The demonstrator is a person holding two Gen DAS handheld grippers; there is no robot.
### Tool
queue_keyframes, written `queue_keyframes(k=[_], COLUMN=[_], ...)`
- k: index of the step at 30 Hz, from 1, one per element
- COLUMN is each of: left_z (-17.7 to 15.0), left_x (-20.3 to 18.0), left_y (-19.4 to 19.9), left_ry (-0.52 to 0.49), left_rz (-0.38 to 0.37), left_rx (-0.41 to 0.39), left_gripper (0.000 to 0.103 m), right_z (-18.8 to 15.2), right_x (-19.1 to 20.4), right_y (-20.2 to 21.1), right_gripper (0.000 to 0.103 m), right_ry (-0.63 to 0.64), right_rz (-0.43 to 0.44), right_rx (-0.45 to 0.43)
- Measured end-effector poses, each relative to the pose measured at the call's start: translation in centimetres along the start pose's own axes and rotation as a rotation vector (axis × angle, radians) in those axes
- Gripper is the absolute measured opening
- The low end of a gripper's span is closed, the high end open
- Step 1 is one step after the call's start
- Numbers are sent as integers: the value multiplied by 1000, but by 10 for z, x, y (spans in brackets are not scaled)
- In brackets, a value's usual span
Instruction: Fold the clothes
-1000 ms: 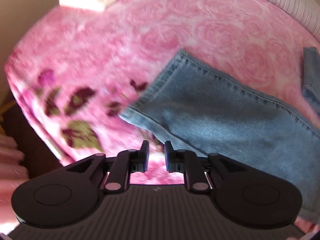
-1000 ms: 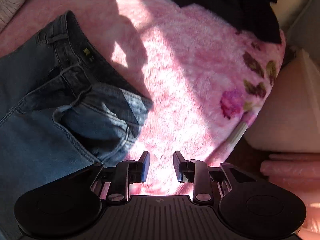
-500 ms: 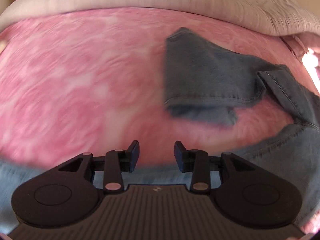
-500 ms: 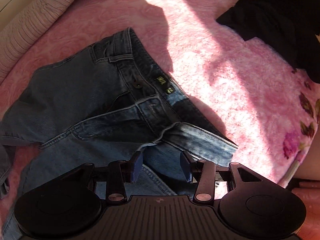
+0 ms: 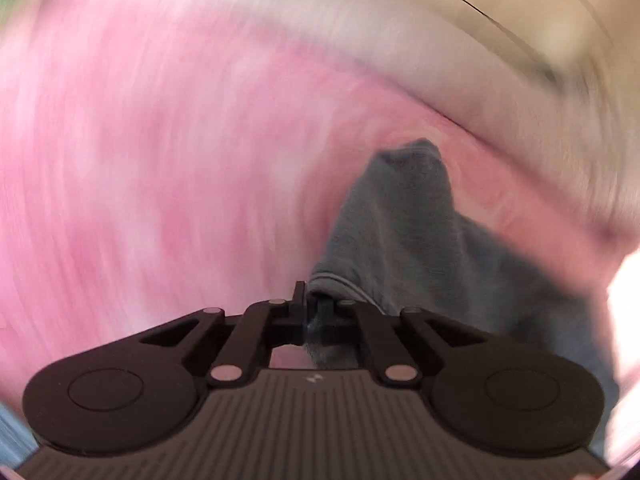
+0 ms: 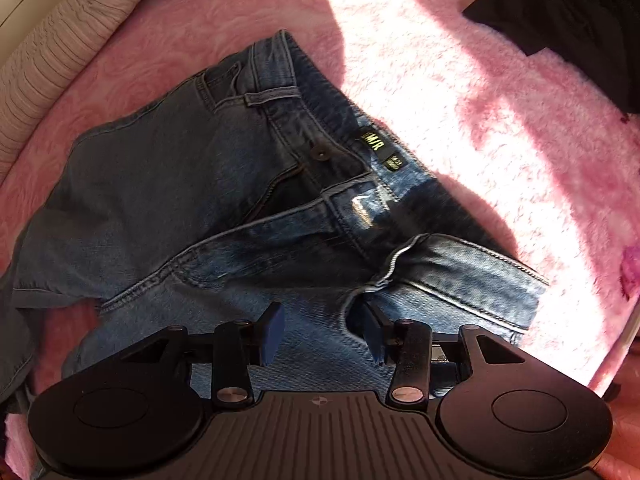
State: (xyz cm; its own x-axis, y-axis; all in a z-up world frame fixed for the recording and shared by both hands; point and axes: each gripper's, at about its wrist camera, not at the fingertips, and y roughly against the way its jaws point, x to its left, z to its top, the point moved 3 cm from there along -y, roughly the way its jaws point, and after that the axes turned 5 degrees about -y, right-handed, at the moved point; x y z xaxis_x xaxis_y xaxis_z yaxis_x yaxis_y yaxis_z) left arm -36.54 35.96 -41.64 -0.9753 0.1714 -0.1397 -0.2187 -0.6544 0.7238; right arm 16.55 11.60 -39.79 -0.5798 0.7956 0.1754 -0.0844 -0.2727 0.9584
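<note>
Two-handed fold step, judging by the layout: working on jeans (image 6: 224,184) lying rumpled on the pink blanket (image 6: 460,92), waistband toward the far side in the right wrist view, fly open, label (image 6: 378,148) showing, one leg bunched toward the near left.

Clenching left gripper (image 5: 306,312) on a denim edge: cloth is showing pinched between the closed pads, with the rest of that piece trailing up and right over the blanket. Left view is smearing badly, so not telling which part of the jeans this is; guessing a leg end.

Hanging right gripper (image 6: 324,332) just above the hip and pocket area, jaws released and spread, denim lying under the gap, pads not pressing on anything.

Doing it well, as a judgement:
- keeping the left pinch tight and low while dragging, since denim is heavy and likely sliding out of a shallow bite
- pulling the held edge straight out so the leg is flattening rather than twisting
- dropping the right jaws onto the waistband corner near the pocket, taking both layers, not just the loose flap
- closing fully before lifting, then moving both hands together to keep the crease line even
- smoothing the bunch at near left before laying anything over it

Staying clear of the black garment (image 6: 568,20) at far right, well apart, and the striped bedding (image 6: 52,52) at far left.
</note>
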Motion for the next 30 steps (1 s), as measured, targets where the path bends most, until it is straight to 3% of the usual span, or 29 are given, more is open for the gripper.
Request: queue_keyframes(k=[1,6,7,9,12,14,15,17,19,20,23,26,28,29,30], left_z=[20,123,126,119,85,48,34,24,28,34,52,75,82,85,87], left_x=[-7,0,-1,7,50,91,112,144,162,168,179,183,181,179,172], left_y=[9,86,95,90,34,-9,-21,-22,-9,-6,-10,-35,-52,-62,-70], left_ry=[-151,-637,-770,-941,-992,-1006,-937,-658,-359,-239,52,253,314,325,282], left_rz=[58,237,268,283,346,454,466,417,299,239,118,71,49,40,51], left_rx=[-53,-405,-461,-423,-150,66,168,281,257,236,170,146,148,150,164], left_gripper=[2,5,5,10,25,22,19,19,19,25,37,38,36,30,16], right_z=[2,8,8,8,3,-1,-2,-5,-7,-8,-12,-17,-23,-26,-29], right_x=[2,8,9,12,20,24,26,27,24,21,17,22,26,27,26], right_y=[1,7,7,7,5,1,0,0,1,1,1,4,6,8,11], right_gripper=[46,47,47,51,57,57,57,58,58,58,58,58,58,58,58], right_ry=[-2,-55,-71,-86,-67,-34,-16,15,19,3,-69,-85,-70,-63,-58], right_rz=[3,-10,-10,-22,-44,-63,-70,-73,-79,-85,-86,-77,-59,-55,-56], right_rx=[-4,-12,-13,-18,-33,-26,-23,-24,-25,-23,-20,-29,-31,-35,-41])
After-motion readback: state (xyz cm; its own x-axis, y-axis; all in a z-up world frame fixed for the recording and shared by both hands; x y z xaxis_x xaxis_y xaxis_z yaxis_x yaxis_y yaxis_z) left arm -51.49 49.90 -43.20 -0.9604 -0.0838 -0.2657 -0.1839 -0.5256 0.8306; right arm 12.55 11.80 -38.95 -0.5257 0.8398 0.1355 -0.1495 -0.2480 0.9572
